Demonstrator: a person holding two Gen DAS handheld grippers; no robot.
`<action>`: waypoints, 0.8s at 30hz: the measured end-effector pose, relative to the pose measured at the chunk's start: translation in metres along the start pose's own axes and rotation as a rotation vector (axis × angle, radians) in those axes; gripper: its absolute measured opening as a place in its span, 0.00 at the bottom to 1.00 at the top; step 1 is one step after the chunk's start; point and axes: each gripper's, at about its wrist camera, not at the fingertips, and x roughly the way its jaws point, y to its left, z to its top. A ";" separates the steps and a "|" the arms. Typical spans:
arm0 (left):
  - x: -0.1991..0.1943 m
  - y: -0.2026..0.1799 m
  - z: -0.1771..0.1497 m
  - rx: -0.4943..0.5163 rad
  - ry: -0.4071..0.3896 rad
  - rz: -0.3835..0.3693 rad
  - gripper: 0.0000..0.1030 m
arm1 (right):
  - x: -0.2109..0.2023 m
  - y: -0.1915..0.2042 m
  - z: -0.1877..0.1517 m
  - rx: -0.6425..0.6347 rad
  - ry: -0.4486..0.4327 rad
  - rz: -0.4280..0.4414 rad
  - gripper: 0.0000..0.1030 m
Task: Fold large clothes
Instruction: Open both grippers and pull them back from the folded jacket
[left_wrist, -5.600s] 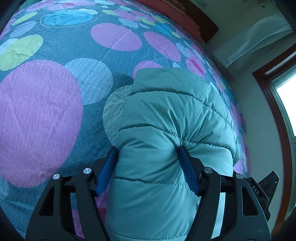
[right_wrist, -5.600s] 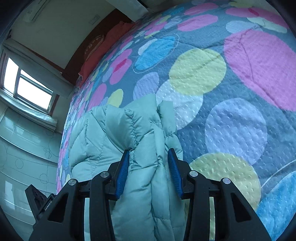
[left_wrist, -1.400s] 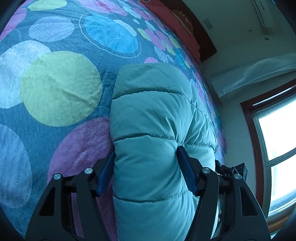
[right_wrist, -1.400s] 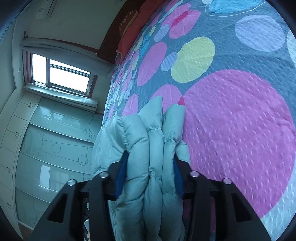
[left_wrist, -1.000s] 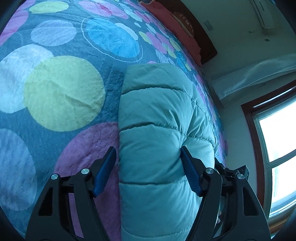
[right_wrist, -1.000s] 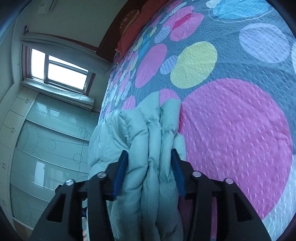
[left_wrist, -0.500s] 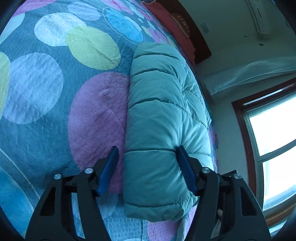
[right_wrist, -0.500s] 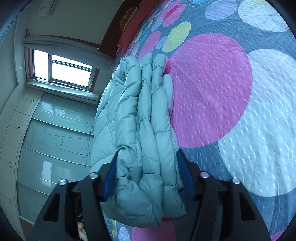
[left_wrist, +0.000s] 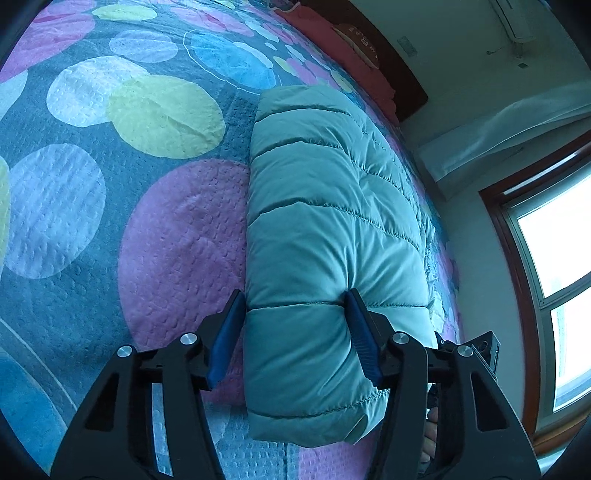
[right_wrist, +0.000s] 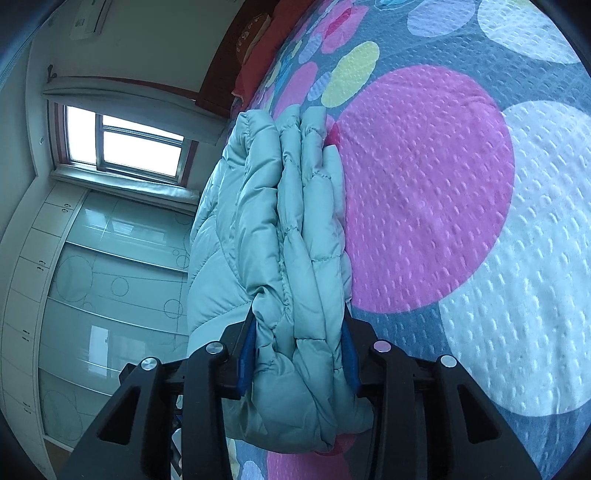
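Observation:
A folded light-green quilted puffer jacket (left_wrist: 325, 229) lies on the bed in a thick bundle. In the left wrist view my left gripper (left_wrist: 295, 306) has its blue pads (left_wrist: 225, 332) pressed on both sides of the jacket's near end. In the right wrist view the jacket (right_wrist: 273, 236) shows as several stacked layers, and my right gripper (right_wrist: 297, 332) is shut on the near end of that stack. The jacket's near edge hangs a little past both grippers.
The bed has a blue-grey cover (left_wrist: 110, 206) with big pink, yellow, blue and white circles. A red pillow (left_wrist: 332, 33) and dark headboard are at the far end. A window (right_wrist: 125, 144) and wardrobe doors (right_wrist: 92, 280) stand beside the bed.
Both grippers have carried the folded jacket along the bed and lowered it; the bundle now lies stretched out flat on the cover, with its near end still gripped.

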 end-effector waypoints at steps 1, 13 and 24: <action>-0.002 -0.002 -0.001 0.008 -0.006 0.019 0.60 | -0.001 -0.001 -0.001 0.003 -0.003 -0.002 0.42; -0.019 -0.009 -0.019 0.058 -0.030 0.100 0.71 | -0.028 -0.005 -0.018 0.006 -0.018 -0.019 0.54; -0.038 -0.016 -0.040 0.148 -0.081 0.216 0.75 | -0.052 -0.006 -0.046 -0.045 -0.034 -0.120 0.54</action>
